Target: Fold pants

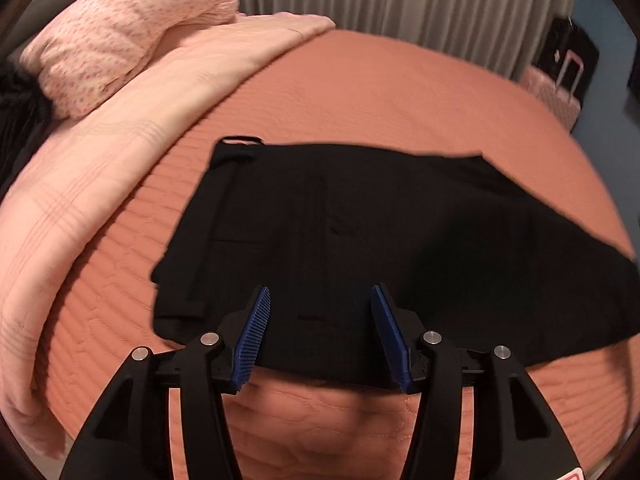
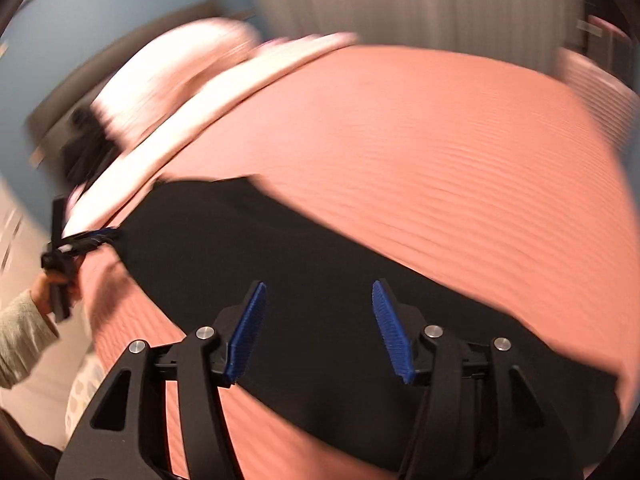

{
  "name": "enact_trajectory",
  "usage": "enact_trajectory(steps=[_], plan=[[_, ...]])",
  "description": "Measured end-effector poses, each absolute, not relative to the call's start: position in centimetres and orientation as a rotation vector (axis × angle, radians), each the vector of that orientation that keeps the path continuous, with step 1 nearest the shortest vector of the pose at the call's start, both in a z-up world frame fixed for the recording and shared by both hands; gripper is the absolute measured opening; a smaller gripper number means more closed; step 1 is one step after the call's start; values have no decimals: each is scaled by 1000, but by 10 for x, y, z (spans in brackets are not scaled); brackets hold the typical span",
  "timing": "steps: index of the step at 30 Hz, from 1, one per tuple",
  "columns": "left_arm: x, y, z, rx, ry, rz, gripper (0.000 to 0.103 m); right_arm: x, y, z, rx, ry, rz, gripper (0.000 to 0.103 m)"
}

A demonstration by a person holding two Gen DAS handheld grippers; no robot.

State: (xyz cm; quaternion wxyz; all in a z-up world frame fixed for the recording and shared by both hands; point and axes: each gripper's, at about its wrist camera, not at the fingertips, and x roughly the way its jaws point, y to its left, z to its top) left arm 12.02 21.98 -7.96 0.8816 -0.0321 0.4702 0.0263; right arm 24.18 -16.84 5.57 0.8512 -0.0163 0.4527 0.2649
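My left gripper (image 1: pixel 320 300) has its jaws spread wide, nothing between them. The blue pads (image 1: pixel 252 340) hang just over the near edge of the pants (image 1: pixel 360 240). My right gripper (image 2: pixel 318 296) is spread wide too, empty, its pads above the black cloth.

The pants lie flat on the bedspread (image 1: pixel 400 100), a coral quilted one. In the left wrist view the waistband end sits to the left, with a belt loop (image 1: pixel 240 139) poking out at the far corner, and the legs run away to the right edge of the view. Whether the two legs are laid one on the other I cannot tell; the cloth is too dark.

In the right wrist view, which is blurred, the pants stretch from lower right up to the left. There my left gripper shows small at the far left, at the edge of the cloth, with my left hand (image 2: pixel 56 284) on its handle.

Farther off to the left a pale pink blanket (image 1: pixel 100 180) lies along the bedspread, and a pillow (image 1: pixel 120 36) rests on it. Behind the bed hangs a grey curtain (image 1: pixel 400 0). At the far right stands a pink suitcase (image 1: pixel 556 88).
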Motion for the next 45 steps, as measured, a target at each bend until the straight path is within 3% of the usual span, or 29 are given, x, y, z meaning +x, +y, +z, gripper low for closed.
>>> enact_trajectory(steps=[2, 6, 8, 10, 11, 12, 15, 19, 22, 26, 32, 36, 39, 43, 45], plan=[[121, 210, -91, 18, 977, 94, 54, 283, -99, 37, -129, 987, 624, 54], [121, 223, -113, 20, 937, 115, 81, 354, -21, 0, -193, 1073, 624, 54], [128, 245, -118, -83, 940, 76, 83, 364, 4, -16, -181, 1124, 618, 54], [139, 260, -119, -118, 932, 50, 83, 372, 12, -33, -233, 1181, 573, 43], [143, 261, -118, -90, 931, 40, 83, 376, 18, -36, -285, 1184, 554, 29], [147, 261, -118, -50, 930, 27, 83, 376, 17, -32, -279, 1172, 561, 20], [158, 262, -117, 35, 908, 7, 87, 392, -10, -12, -94, 1094, 525, 10], [170, 274, -121, 25, 883, 12, 93, 407, -38, -26, -83, 1110, 278, 11], [157, 284, -108, 21, 850, 43, 90, 373, -40, 12, 60, 960, 349, 13], [107, 297, -95, 26, 803, 92, 90, 334, 67, 27, -169, 988, 679, 13], [63, 304, -92, -131, 842, 124, 90, 337, 252, -17, -274, 1141, 1034, 13], [55, 303, -98, -107, 874, 122, 90, 397, 286, -38, -235, 1139, 854, 4], [57, 302, -99, -76, 866, 116, 90, 427, 282, -36, -97, 1167, 812, 5], [68, 309, -98, -89, 843, 123, 90, 400, 274, -15, -10, 1057, 879, 8], [75, 316, -97, -126, 834, 128, 90, 404, 270, -12, -2, 1029, 810, 20]])
